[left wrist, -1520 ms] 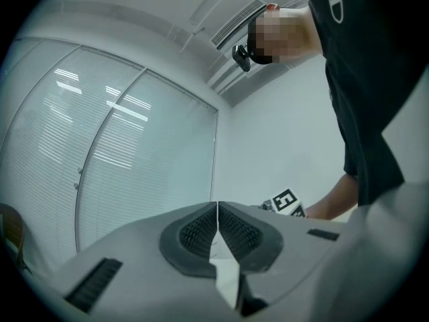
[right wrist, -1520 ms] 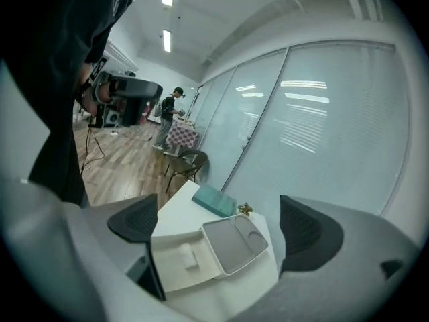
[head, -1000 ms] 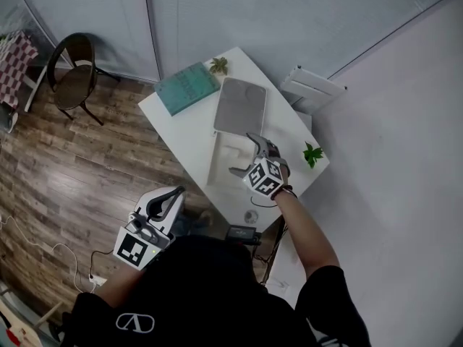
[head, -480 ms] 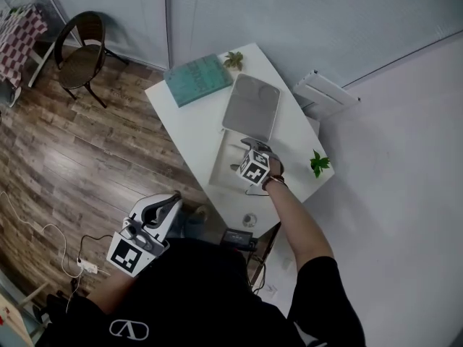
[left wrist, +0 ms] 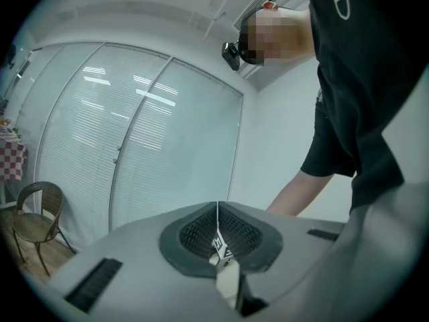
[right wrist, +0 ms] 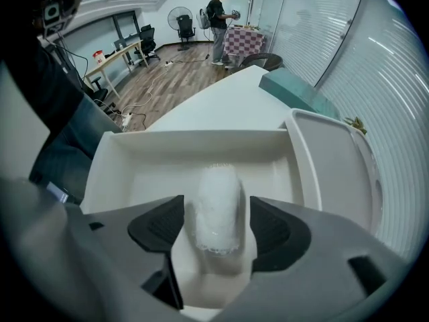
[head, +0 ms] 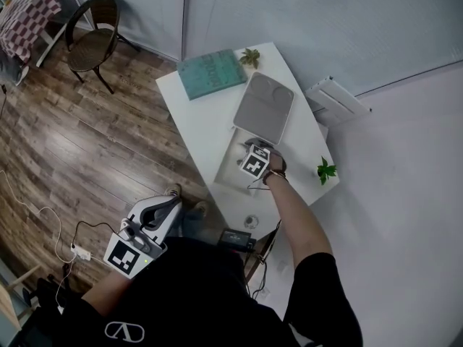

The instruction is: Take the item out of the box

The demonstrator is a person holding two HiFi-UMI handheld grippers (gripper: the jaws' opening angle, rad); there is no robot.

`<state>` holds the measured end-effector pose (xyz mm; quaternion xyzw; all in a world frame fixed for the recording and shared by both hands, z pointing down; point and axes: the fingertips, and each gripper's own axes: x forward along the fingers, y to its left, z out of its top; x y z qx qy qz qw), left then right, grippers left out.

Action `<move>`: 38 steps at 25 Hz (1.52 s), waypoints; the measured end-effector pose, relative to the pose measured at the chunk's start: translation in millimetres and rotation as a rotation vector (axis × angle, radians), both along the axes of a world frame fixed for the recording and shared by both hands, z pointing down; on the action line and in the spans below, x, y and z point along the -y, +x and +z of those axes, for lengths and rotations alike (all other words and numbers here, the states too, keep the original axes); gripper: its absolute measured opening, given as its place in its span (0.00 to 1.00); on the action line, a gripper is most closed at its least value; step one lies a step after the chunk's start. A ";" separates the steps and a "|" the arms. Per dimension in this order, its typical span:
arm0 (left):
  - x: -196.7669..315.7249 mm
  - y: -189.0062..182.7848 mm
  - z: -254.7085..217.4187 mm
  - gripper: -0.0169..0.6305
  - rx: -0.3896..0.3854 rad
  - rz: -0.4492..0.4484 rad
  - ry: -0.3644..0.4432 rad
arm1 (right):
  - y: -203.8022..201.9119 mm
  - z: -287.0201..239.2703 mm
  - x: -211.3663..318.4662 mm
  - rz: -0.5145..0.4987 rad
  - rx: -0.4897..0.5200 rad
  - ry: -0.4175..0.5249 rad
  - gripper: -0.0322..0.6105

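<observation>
Right tongs point(right wrist: 216, 230): jaws apart, straddling the white item point(right wrist: 216, 193) lying in the box point(right wrist: 127, 154).
Left tongs point(left wrist: 218, 233): pressed together, empty, off the counter point(right wrist: 221, 109).
Progress: item not yet lifted; gripping and lifting it out remain.

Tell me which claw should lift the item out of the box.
Right. The right claw sits in the box, jaws apart either side of the white item; the left claw is shut, off beside the table.
</observation>
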<state>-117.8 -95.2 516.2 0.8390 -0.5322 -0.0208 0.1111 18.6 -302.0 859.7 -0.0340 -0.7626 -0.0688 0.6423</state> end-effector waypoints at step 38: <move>32.4 27.2 -58.1 0.04 -0.047 0.132 0.151 | -20.6 -279.4 -29.7 0.153 0.514 0.286 0.34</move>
